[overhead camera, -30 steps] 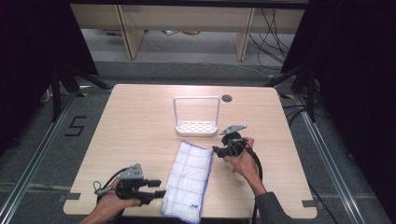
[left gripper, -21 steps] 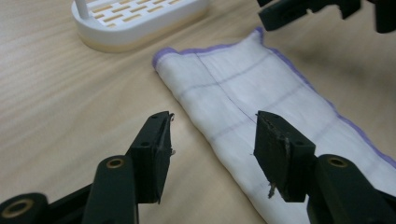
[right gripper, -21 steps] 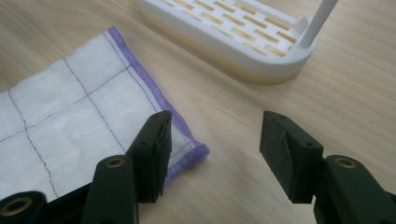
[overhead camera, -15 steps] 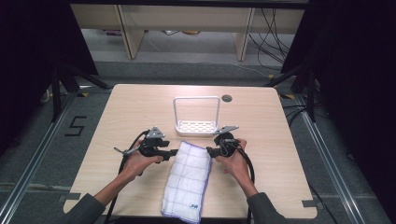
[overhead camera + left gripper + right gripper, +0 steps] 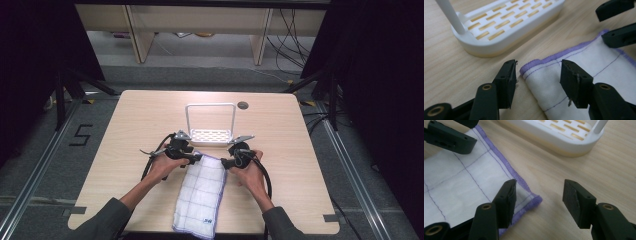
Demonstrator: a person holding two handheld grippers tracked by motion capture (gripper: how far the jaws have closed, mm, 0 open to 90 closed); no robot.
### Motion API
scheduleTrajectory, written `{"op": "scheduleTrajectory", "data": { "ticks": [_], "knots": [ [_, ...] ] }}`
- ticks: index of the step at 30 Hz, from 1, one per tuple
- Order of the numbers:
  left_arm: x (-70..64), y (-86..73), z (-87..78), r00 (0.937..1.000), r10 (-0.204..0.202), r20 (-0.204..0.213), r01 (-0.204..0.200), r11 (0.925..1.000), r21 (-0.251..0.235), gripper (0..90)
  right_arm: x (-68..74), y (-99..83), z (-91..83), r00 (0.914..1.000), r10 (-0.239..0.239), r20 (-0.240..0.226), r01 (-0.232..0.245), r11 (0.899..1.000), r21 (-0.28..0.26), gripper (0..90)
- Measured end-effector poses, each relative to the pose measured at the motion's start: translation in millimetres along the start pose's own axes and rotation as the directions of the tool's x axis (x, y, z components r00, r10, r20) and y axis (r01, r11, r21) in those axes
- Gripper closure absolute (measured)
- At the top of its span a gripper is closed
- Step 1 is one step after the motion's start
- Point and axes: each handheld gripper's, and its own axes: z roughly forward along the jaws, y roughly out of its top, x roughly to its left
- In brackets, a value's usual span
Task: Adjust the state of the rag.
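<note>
On worktop (image 5: 125, 150), my white cloth (image 5: 202, 195): purple hem, thin grid stitching, flat; both grippers' fingers wide at far corners.

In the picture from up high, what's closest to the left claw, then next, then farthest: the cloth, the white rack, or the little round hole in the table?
1. The cloth: its top corner sits right at the left claw.
2. The white rack: just behind the claw, mid-table.
3. The round hole: farthest, past the rack toward the table's far edge.
</note>
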Motion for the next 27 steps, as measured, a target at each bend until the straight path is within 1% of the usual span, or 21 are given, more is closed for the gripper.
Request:
{"op": "scheduleTrajectory", "data": {
  "ticks": [1, 2, 3, 4, 5, 6, 7, 9, 10, 11, 12, 13, 14, 16, 18, 19, 21, 23, 24, 25, 27],
  "knots": [
    [1.0, -0.7, 1.1, 0.9998, 0.020, -0.004, -0.020, 0.9997, 0.014, 47.0, 0.8, -0.2, 0.8, 1.0000, -0.002, 0.005, 0.002, 1.000, 0.010, 46.0],
    [1.5, -1.9, 3.1, 1.0000, 0.007, 0.000, -0.007, 0.9999, 0.014, 47.4, 0.5, -0.4, 1.4, 0.9997, -0.021, 0.007, 0.021, 1.000, 0.015, 46.1],
    [1.6, -2.4, 3.6, 1.0000, 0.003, 0.005, -0.003, 1.0000, 0.007, 49.0, 0.4, -0.3, 1.9, 0.9991, -0.036, 0.023, 0.036, 0.999, 0.027, 46.2],
    [0.9, -3.0, 3.4, 0.9998, 0.020, 0.007, -0.020, 0.9998, 0.002, 52.0, 1.0, -0.4, 2.7, 0.9988, -0.040, 0.027, 0.039, 0.999, 0.033, 46.6],
    [-0.1, -2.8, 3.0, 0.9995, 0.029, 0.010, -0.029, 0.9995, 0.009, 54.0, 0.8, -0.9, 5.0, 0.9978, -0.059, 0.031, 0.058, 0.998, 0.036, 47.3],
    [-1.4, -3.0, 3.1, 0.9990, 0.044, 0.010, -0.044, 0.9990, 0.009, 55.7, 3.1, -1.8, 6.0, 0.9981, -0.051, 0.035, 0.049, 0.997, 0.051, 47.7],
    [-2.0, -3.2, 3.0, 0.9989, 0.047, 0.009, -0.047, 0.9988, 0.010, 57.9, 4.5, -2.4, 7.2, 0.9979, -0.054, 0.037, 0.052, 0.997, 0.049, 47.8],
    [-2.3, -3.7, 2.8, 0.9982, 0.058, 0.013, -0.058, 0.9983, 0.004, 61.3, 5.8, -2.1, 6.6, 0.9970, -0.061, 0.048, 0.058, 0.997, 0.055, 47.8],
    [-3.0, -4.0, 2.6, 0.9978, 0.064, 0.015, -0.064, 0.9979, 0.006, 63.3, 5.0, -2.0, 6.5, 0.9958, -0.077, 0.049, 0.074, 0.996, 0.058, 47.8],
    [-4.3, -4.3, 2.8, 0.9979, 0.062, 0.018, -0.062, 0.9981, 0.001, 65.7, 5.2, -1.9, 6.5, 0.9956, -0.079, 0.051, 0.076, 0.995, 0.057, 47.9],
    [-5.1, -4.2, 2.7, 0.9973, 0.071, 0.017, -0.071, 0.9974, 0.000, 68.5, 5.3, -1.8, 6.2, 0.9962, -0.073, 0.047, 0.070, 0.996, 0.059, 48.0],
    [-5.3, -4.3, 2.7, 0.9968, 0.076, 0.023, -0.076, 0.9971, 0.001, 71.1, 4.5, -1.1, 5.9, 0.9959, -0.074, 0.051, 0.071, 0.996, 0.048, 48.0],
    [-6.3, -4.4, 2.4, 0.9964, 0.081, 0.023, -0.081, 0.9967, 0.001, 72.7, 4.8, -0.8, 4.4, 0.9971, -0.059, 0.048, 0.057, 0.997, 0.049, 48.0],
    [-8.0, -4.9, 2.4, 0.9956, 0.090, 0.028, -0.090, 0.9959, 0.000, 76.8, 1.8, 0.9, -0.1, 0.9981, -0.052, 0.033, 0.052, 0.998, 0.023, 48.0],
    [-7.9, -4.7, 2.6, 0.9941, 0.104, 0.028, -0.104, 0.9945, -0.001, 79.2, 1.4, 0.4, -0.5, 0.9992, -0.038, 0.012, 0.038, 0.999, 0.024, 47.5],
    [-8.1, -4.8, 2.4, 0.9942, 0.104, 0.029, -0.104, 0.9946, 0.000, 79.7, 1.7, 0.0, 1.2, 0.9996, -0.028, 0.004, 0.028, 0.999, 0.022, 47.4],
    [-8.3, -5.2, 1.6, 0.9944, 0.101, 0.031, -0.101, 0.9949, 0.000, 80.9, 3.0, -0.9, 3.4, 0.9999, -0.010, -0.001, 0.010, 0.999, 0.042, 46.5],
    [-8.3, -5.5, 1.1, 0.9943, 0.103, 0.028, -0.103, 0.9947, 0.000, 81.7, 4.3, -1.4, 6.9, 0.9999, -0.015, -0.003, 0.015, 0.999, 0.053, 46.3],
    [-7.4, -5.6, 0.9, 0.9943, 0.100, 0.036, -0.101, 0.9949, 0.001, 81.9, 5.0, -1.7, 8.2, 0.9998, -0.019, -0.004, 0.019, 0.998, 0.060, 46.4],
    [-7.4, -6.1, 0.8, 0.9949, 0.094, 0.038, -0.094, 0.9956, -0.002, 82.1, 5.9, -2.0, 9.1, 0.9999, -0.012, -0.007, 0.012, 0.998, 0.057, 46.5],
    [-6.8, -7.3, -0.8, 0.9950, 0.092, 0.039, -0.092, 0.9957, 0.000, 82.4, 4.9, -2.1, 9.9, 0.9997, -0.023, -0.013, 0.023, 0.998, 0.050, 48.2]
  ]
}}
